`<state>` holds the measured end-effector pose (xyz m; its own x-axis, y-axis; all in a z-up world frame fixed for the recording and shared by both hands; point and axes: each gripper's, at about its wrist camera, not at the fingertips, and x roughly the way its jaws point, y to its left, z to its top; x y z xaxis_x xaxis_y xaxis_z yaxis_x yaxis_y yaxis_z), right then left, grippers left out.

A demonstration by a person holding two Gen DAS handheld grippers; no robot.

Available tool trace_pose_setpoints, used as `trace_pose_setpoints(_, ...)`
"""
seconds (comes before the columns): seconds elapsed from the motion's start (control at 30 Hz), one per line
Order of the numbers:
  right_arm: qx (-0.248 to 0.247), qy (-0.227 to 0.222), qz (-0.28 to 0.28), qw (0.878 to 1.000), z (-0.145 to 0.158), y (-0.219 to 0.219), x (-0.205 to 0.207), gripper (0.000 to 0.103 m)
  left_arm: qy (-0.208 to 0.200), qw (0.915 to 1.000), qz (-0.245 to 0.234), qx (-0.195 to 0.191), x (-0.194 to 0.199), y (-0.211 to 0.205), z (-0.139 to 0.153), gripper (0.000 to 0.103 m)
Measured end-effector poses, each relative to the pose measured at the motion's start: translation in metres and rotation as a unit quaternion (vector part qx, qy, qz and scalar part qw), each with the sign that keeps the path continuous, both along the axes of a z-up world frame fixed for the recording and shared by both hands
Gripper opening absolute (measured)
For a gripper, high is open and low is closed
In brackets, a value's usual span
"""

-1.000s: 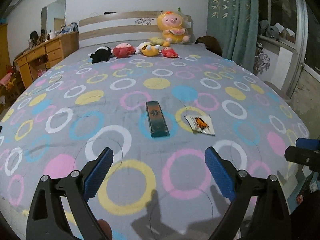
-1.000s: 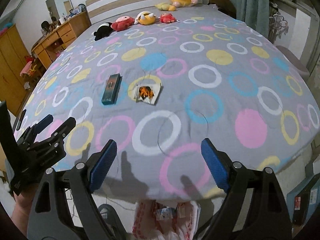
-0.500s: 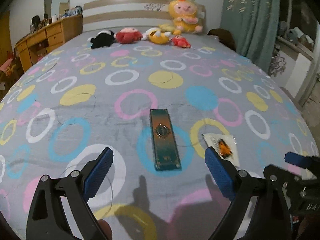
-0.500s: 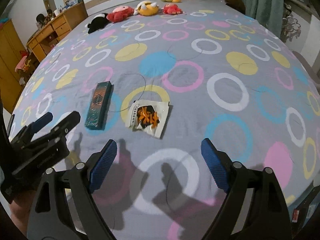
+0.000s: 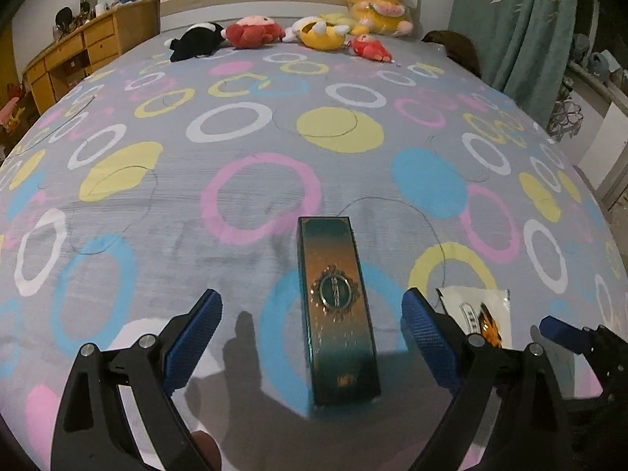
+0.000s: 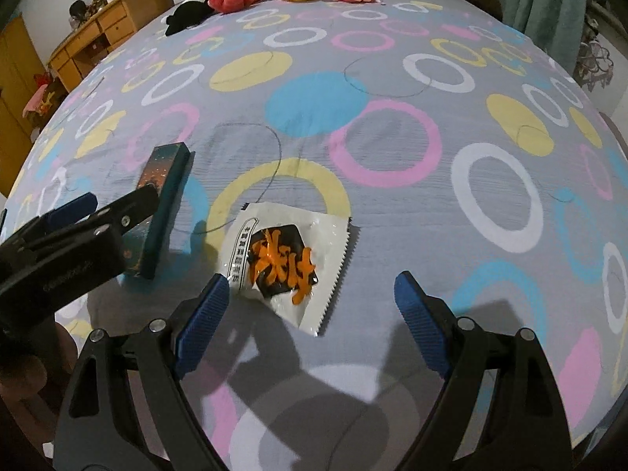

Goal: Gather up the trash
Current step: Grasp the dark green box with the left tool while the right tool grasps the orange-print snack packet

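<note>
While jaws gape, box lies between fingers.

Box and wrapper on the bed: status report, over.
Left gripper open, astride the box. Right gripper open, over the wrapper. Neither touched. Nothing in the way.

**Two pieces of trash on the bed**

A long, narrow box lies flat on the bedspread, dark teal with an orange-brown face and a gold oval emblem at its middle. It is closed, and it rests partly on a blue ring of the pattern. Just beside it, on its right in the left wrist view, lies a flat white packet with a black patch, orange characters and a serrated edge. The packet lies slightly askew, overlapping a yellow ring, apart from the box.
</note>
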<state>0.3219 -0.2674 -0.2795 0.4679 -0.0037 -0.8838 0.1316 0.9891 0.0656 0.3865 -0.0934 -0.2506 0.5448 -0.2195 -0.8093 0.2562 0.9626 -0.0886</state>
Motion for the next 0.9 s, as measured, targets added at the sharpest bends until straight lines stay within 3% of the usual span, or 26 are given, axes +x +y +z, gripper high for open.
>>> trace_pose_setpoints(0.5, 0.007, 0.015, 0.021, 1.000, -0.018, 0.004, 0.031, 0.082, 0.021, 0.9994, 0.005, 0.027, 0.023, -0.003, -0.024, 0.090)
trace_pose_setpoints(0.53, 0.001, 0.015, 0.026, 1.000, -0.018, 0.006, 0.033, 0.079, 0.020, 0.9994, 0.005, 0.029, 0.024, -0.003, -0.025, 0.090)
trace_pose_setpoints(0.63, -0.012, 0.014, 0.043, 0.999, -0.018, 0.013, 0.034, 0.048, 0.016, 0.9991, 0.006, 0.039, 0.024, -0.006, -0.026, 0.088)
trace_pose_setpoints(0.67, -0.019, 0.012, 0.043, 0.999, -0.017, 0.014, 0.034, 0.031, 0.012, 0.9989, 0.009, 0.044, 0.024, -0.006, -0.025, 0.077)
trace_pose_setpoints(0.7, -0.028, 0.012, 0.041, 0.999, -0.016, 0.014, 0.034, 0.020, 0.005, 0.9989, 0.010, 0.045, 0.024, -0.005, -0.023, 0.053)
trace_pose_setpoints(0.73, -0.027, 0.014, 0.041, 0.999, -0.017, 0.014, 0.034, 0.014, 0.002, 0.9991, 0.006, 0.042, 0.025, -0.005, -0.021, 0.038)
trace_pose_setpoints(0.9, -0.034, 0.009, 0.045, 0.998, -0.013, 0.015, 0.030, 0.011, -0.002, 0.9993, 0.001, 0.038, 0.025, -0.003, -0.018, 0.035)
